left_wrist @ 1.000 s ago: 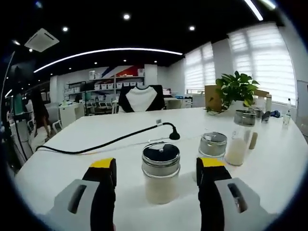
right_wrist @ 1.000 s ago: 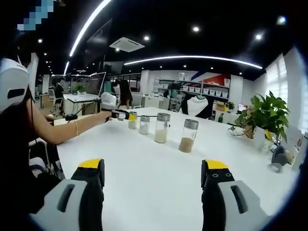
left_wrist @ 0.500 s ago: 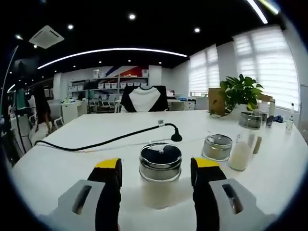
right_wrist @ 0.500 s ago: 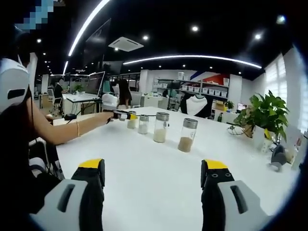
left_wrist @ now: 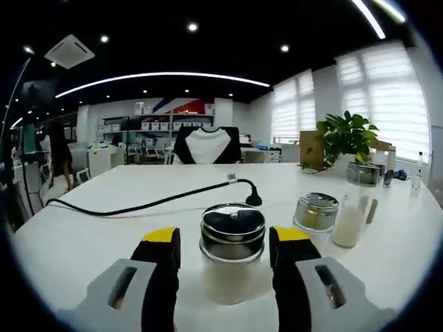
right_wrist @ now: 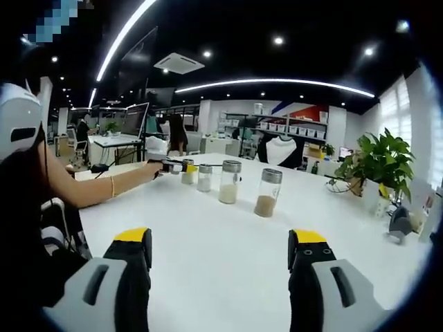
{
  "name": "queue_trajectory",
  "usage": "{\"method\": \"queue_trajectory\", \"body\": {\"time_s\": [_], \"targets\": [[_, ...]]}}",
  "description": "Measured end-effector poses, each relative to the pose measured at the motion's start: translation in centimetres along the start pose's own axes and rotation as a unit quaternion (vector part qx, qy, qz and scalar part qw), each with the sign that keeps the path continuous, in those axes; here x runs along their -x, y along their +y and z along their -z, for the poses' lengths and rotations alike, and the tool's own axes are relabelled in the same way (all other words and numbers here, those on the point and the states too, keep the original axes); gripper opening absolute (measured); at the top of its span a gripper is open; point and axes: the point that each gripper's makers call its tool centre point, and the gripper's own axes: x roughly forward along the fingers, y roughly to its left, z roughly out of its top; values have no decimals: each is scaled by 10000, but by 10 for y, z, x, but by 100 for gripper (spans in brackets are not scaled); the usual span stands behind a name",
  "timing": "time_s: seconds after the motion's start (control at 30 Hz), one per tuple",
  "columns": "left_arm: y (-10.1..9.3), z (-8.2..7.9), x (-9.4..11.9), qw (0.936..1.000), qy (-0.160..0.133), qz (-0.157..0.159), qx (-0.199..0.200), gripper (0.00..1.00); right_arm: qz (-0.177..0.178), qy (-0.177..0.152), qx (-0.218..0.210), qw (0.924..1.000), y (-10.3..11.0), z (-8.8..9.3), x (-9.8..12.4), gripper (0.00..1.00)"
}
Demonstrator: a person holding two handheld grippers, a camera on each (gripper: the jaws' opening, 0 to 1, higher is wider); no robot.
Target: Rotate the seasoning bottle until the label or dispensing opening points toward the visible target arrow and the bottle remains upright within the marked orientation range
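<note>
In the left gripper view, the left gripper (left_wrist: 225,257) stands with its 2 black, yellow-tipped jaws either side of a clear glass seasoning bottle with a round metal lid (left_wrist: 232,261). The bottle stands upright on the white table (left_wrist: 104,232), holding pale powder. Each jaw sits just beside the bottle's lid; whether they touch it I cannot tell, so I cannot tell if the claw grips yet. Right of it stand a short glass jar with a silver lid (left_wrist: 315,214) and, farther right, a taller glass bottle of white powder (left_wrist: 352,207). A black cable with a round foot (left_wrist: 159,202) runs across the table behind them, and a green potted plant (left_wrist: 344,137) stands far right.

In the right gripper view, the right gripper (right_wrist: 219,257) hangs with jaws wide apart over bare table, holding nothing. Far ahead, 4 bottles stand in a row, the nearest being a glass bottle of brown powder (right_wrist: 267,193). The left gripper reaches the row's far left end, held by the person's hand (right_wrist: 148,169).
</note>
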Motion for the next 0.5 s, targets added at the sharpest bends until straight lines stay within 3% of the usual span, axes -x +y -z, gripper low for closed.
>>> {"method": "queue_trajectory", "body": {"time_s": [0.33, 0.5], "targets": [[-9, -2, -1, 9991, -80, 419, 1, 38, 34, 25, -45, 10000, -2, 4, -2, 79], [-9, -3, 1, 9992, -130, 361, -78, 37, 50, -20, -126, 9999, -4, 5, -4, 79]]}}
